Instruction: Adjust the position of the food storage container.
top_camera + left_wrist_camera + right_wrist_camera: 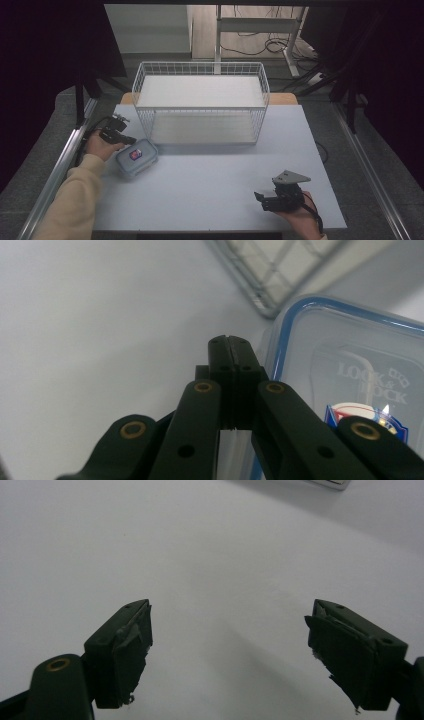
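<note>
Plastic box (136, 157) sits lidded on counter (210, 185) just before wire basket (200, 102), outside it; nothing placed yet, I judge. Left gripper view: left gripper (230, 347) jaws pressed together, empty, beside box. Right gripper view: right gripper (230, 655) jaws spread over bare counter.

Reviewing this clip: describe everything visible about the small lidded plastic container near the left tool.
The container is a small, rounded-rectangle box of clear plastic with a blue-rimmed transparent lid, embossed "LOCK & LOCK", bearing a red, white and blue sticker. It sits flat and closed on the table, just in front of the wire basket's left corner. The left tool, jaws shut, is at its left edge; whether they touch is unclear.
</note>
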